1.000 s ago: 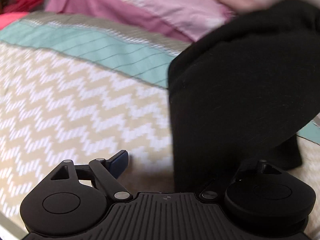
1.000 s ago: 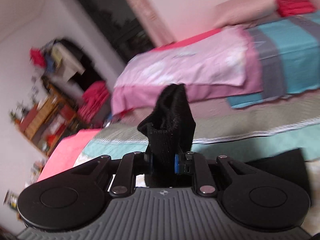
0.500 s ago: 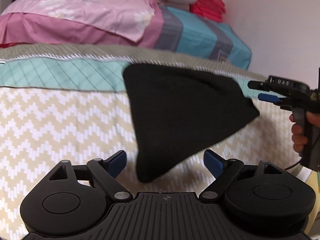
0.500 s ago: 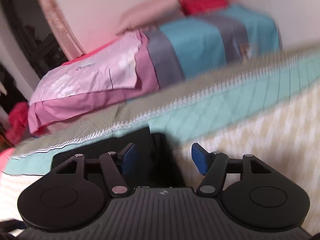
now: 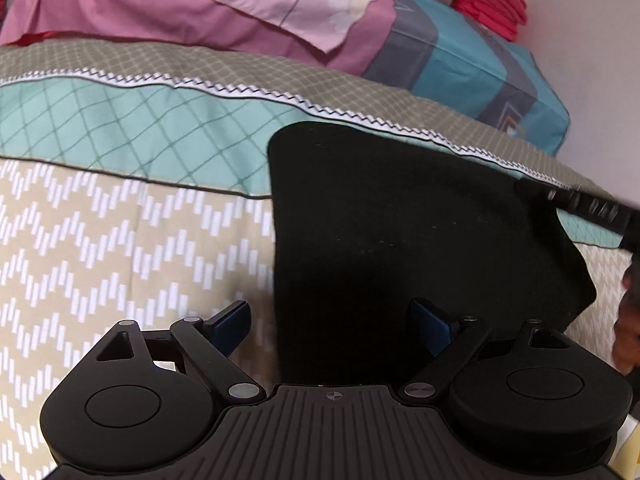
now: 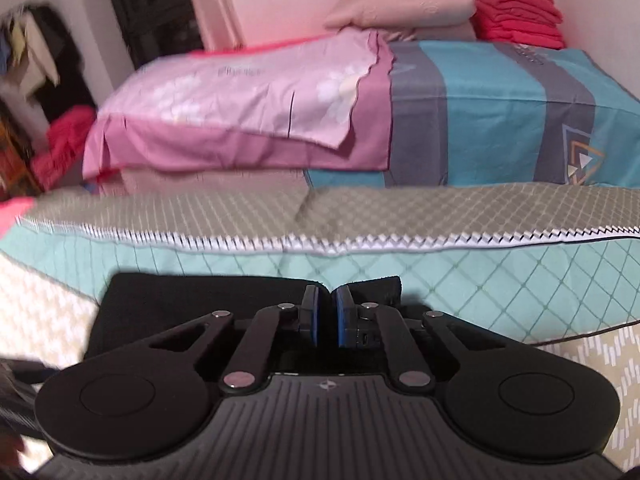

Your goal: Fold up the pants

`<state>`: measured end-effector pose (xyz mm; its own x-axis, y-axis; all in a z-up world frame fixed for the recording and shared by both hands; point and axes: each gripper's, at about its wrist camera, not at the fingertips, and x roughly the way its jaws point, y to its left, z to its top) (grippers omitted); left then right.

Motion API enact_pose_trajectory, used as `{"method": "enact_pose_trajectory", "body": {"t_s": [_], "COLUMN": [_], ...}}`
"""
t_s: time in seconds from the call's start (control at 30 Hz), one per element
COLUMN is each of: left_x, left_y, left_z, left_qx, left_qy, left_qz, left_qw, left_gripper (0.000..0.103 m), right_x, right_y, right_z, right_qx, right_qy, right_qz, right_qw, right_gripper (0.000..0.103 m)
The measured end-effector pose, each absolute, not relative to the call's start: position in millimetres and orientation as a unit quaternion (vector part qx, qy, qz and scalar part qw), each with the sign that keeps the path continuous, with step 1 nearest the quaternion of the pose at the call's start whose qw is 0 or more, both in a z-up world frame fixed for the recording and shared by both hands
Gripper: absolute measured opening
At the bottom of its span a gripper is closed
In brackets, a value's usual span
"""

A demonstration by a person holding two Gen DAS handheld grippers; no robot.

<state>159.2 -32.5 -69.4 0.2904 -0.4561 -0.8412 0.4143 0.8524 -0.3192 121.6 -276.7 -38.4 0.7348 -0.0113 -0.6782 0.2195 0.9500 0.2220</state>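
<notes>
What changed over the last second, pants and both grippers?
The right gripper let go of the lifted bunch of the black pants, opened, came down, and its jaws are closing again at the pants' far edge. The pants dropped flat onto the quilt. The left gripper released its corner; it is open. Bedding behind is unchanged.

Black pants point(image 5: 400, 232) lie folded flat, spreading ahead of and partly between the wide-apart left jaws

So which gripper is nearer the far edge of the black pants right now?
Right. The right gripper is closing at the far edge of the black pants; the left gripper hangs open over their near end.
</notes>
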Motion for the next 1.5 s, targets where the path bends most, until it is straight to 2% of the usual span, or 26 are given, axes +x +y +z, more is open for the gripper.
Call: {"method": "enact_pose_trajectory", "body": {"t_s": [0.17,0.23,0.27,0.3,0.33,0.37,0.5,0.63,0.67,0.7,0.77,0.8,0.93,1.2,1.37,1.5], "left_x": [165,166,168,171,174,176,187,189,188,186,178,173,144,48,-9,-40], "left_y": [-41,-38,-36,-35,-33,-31,-30,-34,-36,-39,-41,-41,-32,-14,18,32], "left_z": [-72,-72,-73,-73,-74,-73,-84,-91,-90,-89,-79,-72,-33,33,29,-3], "left_qx": [-0.005,-0.002,-0.001,-0.004,-0.012,-0.022,-0.057,-0.082,-0.085,-0.094,-0.09,-0.085,-0.086,-0.004,0.003,0.02], "left_qy": [0.535,0.535,0.535,0.536,0.537,0.539,0.557,0.565,0.567,0.571,0.566,0.562,0.543,0.494,0.511,0.54], "left_qz": [-0.273,-0.281,-0.284,-0.289,-0.294,-0.298,-0.317,-0.327,-0.332,-0.339,-0.328,-0.323,-0.334,-0.386,-0.413,-0.421], "left_qw": [0.8,0.797,0.796,0.794,0.791,0.787,0.766,0.753,0.749,0.742,0.751,0.757,0.766,0.779,0.753,0.728], "left_gripper": [0.103,0.103,0.103,0.103,0.103,0.103,0.103,0.103,0.103,0.103,0.103,0.103,0.103,0.103,0.103,0.103], "right_x": [122,111,102,94,84,74,44,42,41,41,37,32,12,-85,-161,-210], "right_y": [-297,-316,-325,-333,-343,-349,-355,-343,-340,-337,-337,-337,-336,-281,-247,-229], "right_z": [-56,-49,-46,-45,-46,-49,-72,-93,-94,-92,-86,-82,-59,7,13,-15], "right_qx": [0.193,0.263,0.282,0.294,0.312,0.332,0.401,0.384,0.38,0.371,0.372,0.378,0.411,0.379,0.394,0.42], "right_qy": [0.368,0.339,0.324,0.32,0.322,0.324,0.37,0.4,0.391,0.393,0.387,0.381,0.36,0.34,0.34,0.353], "right_qz": [-0.071,-0.088,-0.122,-0.155,-0.167,-0.156,-0.069,-0.054,-0.055,-0.055,-0.043,-0.035,-0.006,0.028,-0.005,-0.044], "right_qw": [0.907,0.899,0.895,0.887,0.878,0.872,0.835,0.831,0.837,0.839,0.842,0.843,0.838,0.86,0.854,0.835], "right_gripper": [0.011,0.02,0.032,0.063,0.077,0.086,0.085,0.086,0.078,0.062,0.044,0.041,0.038,0.038,0.039,0.041]}}
